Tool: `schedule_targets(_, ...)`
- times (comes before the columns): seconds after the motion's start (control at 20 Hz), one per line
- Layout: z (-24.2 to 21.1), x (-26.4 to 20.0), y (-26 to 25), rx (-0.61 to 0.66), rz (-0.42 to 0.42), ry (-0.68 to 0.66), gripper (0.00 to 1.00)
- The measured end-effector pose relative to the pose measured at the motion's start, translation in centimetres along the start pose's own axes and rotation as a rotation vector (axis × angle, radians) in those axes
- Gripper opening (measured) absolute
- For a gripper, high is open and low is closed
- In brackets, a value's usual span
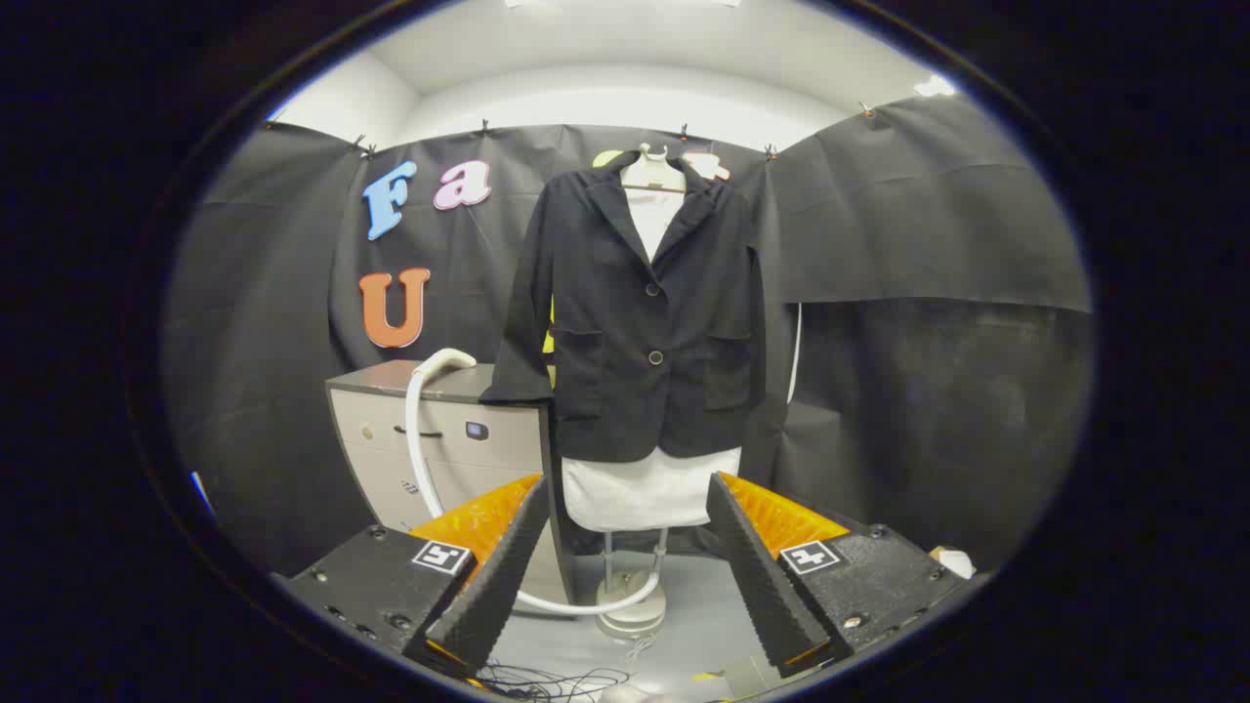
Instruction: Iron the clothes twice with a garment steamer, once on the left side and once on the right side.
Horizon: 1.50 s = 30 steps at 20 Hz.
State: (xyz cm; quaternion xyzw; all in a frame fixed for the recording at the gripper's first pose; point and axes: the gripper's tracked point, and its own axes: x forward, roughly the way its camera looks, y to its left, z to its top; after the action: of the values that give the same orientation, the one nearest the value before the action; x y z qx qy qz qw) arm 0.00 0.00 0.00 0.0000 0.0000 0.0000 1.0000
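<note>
Gripper [625, 547] released, holds nothing. Steamer head [451, 359] rests on cabinet [439, 430], ahead-left; jacket [635, 312] beyond fingers. Risk: hose [415, 439] snags during lift, off-centre grasp slips.

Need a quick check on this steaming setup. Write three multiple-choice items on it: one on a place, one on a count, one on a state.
1. Where does the steamer head rest?
A. on top of the cabinet
B. on the floor
C. in the claw

2. How many buttons show on the front of the black jacket?
A. none
B. two
C. five

3. How do the claw's fingers stand?
A. shut on the white hose
B. shut on the jacket's hem
C. open, holding nothing

Key: 1 A, the head lies on the cabinet top left of the jacket. 2 B, one button sits above the other. 3 C, the mannequin stand shows between the spread fingers.
</note>
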Motion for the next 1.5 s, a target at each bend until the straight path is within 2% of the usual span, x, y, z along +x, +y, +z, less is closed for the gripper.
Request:
schedule_targets(1.0,-0.9,0.3,2.0,-0.003,-0.002,0.015,1.00)
schedule_targets(1.25,-0.3,1.9,3.5,0.001,0.015,0.013,1.00)
schedule_targets(1.5,2.6,6.4,6.8,-0.003,0.048,0.013,1.00)
